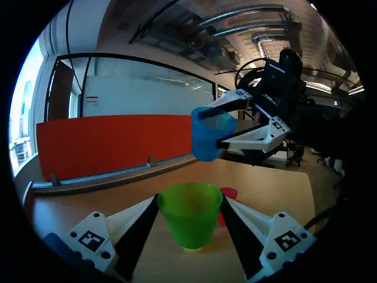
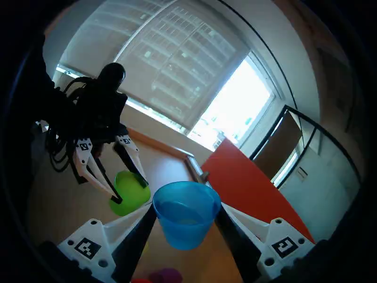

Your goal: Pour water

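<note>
A green cup point(image 1: 192, 214) stands upright between the fingers of my left gripper point(image 1: 189, 214), which is shut on it just above the wooden table point(image 1: 268, 186). Higher up and farther off, my right gripper point(image 1: 222, 126) holds a blue cup point(image 1: 209, 132), slightly tilted. In the right gripper view the blue cup point(image 2: 186, 213) sits between the fingers of my right gripper point(image 2: 185, 217), with water in its bottom. Beyond it my left gripper point(image 2: 128, 188) carries the green cup point(image 2: 128, 192), lower and to the left.
A red cup point(image 1: 229, 193) stands on the table right behind the green one. An orange partition point(image 1: 113, 141) and a rail run along the table's far edge. Windows with blinds point(image 2: 174, 61) rise behind the other arm. A purple object point(image 2: 165, 275) lies low near the frame edge.
</note>
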Demonstrator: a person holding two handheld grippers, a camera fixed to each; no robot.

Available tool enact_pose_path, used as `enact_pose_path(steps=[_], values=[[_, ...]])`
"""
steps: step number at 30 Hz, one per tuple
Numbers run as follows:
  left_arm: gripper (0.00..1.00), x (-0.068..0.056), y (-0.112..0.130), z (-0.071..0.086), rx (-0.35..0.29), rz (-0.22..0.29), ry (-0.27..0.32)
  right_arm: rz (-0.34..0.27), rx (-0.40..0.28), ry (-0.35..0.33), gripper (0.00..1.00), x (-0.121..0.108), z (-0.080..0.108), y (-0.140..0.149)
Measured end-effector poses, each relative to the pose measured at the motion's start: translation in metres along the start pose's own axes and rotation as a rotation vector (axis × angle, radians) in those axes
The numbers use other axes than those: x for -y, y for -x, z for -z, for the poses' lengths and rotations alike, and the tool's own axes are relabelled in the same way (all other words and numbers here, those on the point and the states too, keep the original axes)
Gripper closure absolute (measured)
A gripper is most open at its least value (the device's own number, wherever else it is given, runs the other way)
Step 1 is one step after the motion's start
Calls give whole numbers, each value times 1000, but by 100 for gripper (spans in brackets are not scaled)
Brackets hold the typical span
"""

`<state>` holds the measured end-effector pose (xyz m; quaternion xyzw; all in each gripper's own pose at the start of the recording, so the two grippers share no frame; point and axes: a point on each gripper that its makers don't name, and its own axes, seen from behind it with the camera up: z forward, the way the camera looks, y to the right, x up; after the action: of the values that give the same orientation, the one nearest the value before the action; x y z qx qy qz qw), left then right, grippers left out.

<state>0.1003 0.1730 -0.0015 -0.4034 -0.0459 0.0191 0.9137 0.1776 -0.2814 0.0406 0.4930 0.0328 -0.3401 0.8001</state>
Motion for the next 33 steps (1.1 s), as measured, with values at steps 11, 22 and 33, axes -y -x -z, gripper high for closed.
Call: enact_pose_path(steps=[11,22,33], values=[[10,0,0,0,-2,0,4,58,1,-6,10,-4,-8,-8],[10,-2,-7,0,-10,-4,5,100,3,-3,10,-9,-12,-15],[10,-3,-11,0,-12,-4,10,136,6,-8,10,-10,-15,-18]])
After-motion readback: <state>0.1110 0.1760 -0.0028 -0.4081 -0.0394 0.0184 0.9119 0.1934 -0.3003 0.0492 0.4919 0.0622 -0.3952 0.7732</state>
